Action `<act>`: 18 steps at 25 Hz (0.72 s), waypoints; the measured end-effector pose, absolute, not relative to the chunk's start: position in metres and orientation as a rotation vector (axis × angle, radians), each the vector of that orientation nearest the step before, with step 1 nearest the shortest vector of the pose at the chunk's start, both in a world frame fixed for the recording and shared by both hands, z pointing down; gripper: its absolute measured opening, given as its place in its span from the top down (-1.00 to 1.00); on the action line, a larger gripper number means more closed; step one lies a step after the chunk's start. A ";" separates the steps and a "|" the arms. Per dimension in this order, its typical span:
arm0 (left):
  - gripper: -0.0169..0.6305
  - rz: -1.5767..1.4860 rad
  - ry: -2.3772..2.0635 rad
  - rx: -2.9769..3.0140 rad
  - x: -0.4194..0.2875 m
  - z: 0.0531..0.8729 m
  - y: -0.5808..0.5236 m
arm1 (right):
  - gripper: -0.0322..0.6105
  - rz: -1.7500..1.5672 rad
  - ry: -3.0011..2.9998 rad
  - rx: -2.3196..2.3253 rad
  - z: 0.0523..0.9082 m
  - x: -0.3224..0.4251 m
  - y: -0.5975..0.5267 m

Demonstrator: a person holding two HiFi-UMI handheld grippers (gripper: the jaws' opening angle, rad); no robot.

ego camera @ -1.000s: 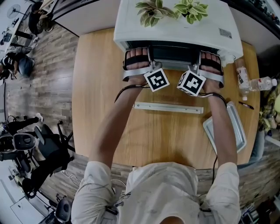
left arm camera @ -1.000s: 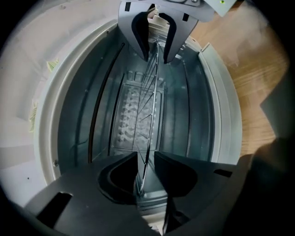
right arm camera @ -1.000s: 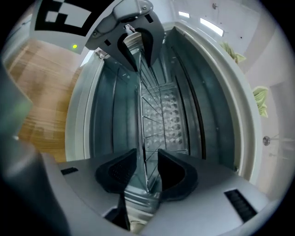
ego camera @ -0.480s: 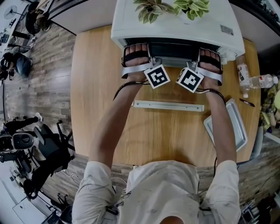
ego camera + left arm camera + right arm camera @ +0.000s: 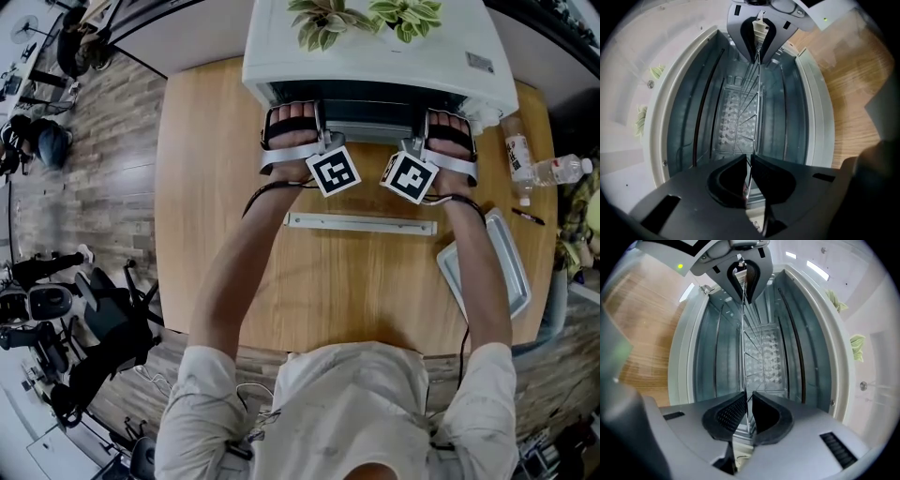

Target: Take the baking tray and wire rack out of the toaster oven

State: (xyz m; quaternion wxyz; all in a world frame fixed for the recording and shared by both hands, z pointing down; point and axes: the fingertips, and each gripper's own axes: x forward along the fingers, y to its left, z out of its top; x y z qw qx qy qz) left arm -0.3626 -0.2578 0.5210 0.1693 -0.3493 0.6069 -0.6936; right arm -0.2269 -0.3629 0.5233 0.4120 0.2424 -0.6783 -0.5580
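Observation:
The white toaster oven point(image 5: 375, 66) stands at the table's far edge with its mouth towards me. Inside it the wire rack point(image 5: 755, 101) sits in its side rails and shows edge-on in both gripper views. My left gripper point(image 5: 750, 165) is shut on the rack's front wire at one end, and my right gripper point(image 5: 748, 405) is shut on it at the other. Both pairs of jaws have just been closing, with the wire between them. In the head view the left gripper point(image 5: 323, 129) and right gripper point(image 5: 419, 131) reach into the oven mouth. The grey baking tray point(image 5: 497, 272) lies on the table at the right.
The oven's open door lies flat in front, its pale handle bar point(image 5: 361, 224) across the table. Potted plants point(image 5: 366, 19) stand on the oven. Two plastic bottles point(image 5: 539, 173) and a pen point(image 5: 528, 218) lie right of it. Heating rods run along the oven's inner walls point(image 5: 701, 112).
Both hands stay at the oven mouth; only the head view shifts slightly.

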 end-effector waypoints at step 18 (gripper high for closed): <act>0.80 -1.924 1.726 -1.143 -0.318 0.530 -0.209 | 0.69 -1.405 -1.733 0.518 0.528 -0.185 -0.312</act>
